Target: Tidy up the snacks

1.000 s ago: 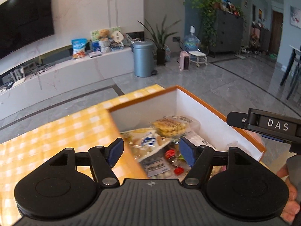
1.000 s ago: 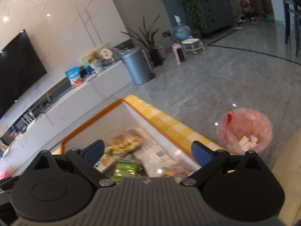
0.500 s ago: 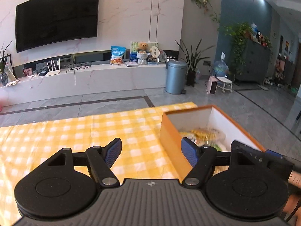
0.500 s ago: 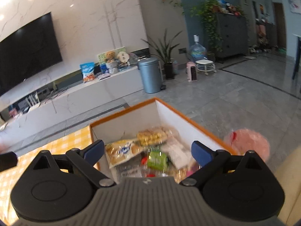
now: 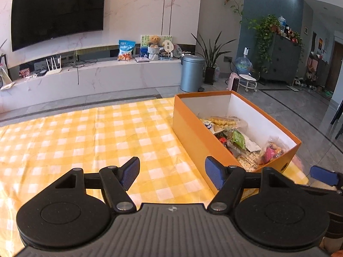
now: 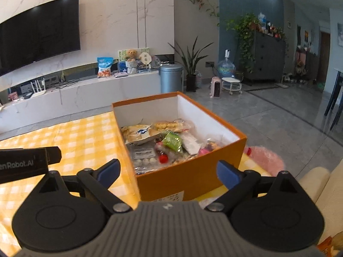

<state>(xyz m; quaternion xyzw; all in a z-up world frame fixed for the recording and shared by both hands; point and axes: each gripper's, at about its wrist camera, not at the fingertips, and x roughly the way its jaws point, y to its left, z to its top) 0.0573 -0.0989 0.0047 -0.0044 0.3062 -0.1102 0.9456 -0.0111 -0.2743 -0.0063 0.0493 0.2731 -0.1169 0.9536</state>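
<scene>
Both the left gripper (image 5: pixel 171 172) and right gripper (image 6: pixel 168 171) gape wide, empty, near the snack box (image 6: pixel 188 171).

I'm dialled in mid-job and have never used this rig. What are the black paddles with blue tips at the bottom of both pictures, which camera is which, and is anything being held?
Those paddles are hand-held grippers; a person carries one in each hand, and each has a fisheye camera looking forward along its two fingers. One picture comes from the left gripper, the other from the right gripper. Both stand open and hold nothing. Ahead is a table under a yellow checked cloth. On it sits an open orange box filled with wrapped snacks, among them a green packet and a pale bag. In the left view the box lies to the right; the right gripper faces it directly.
</scene>
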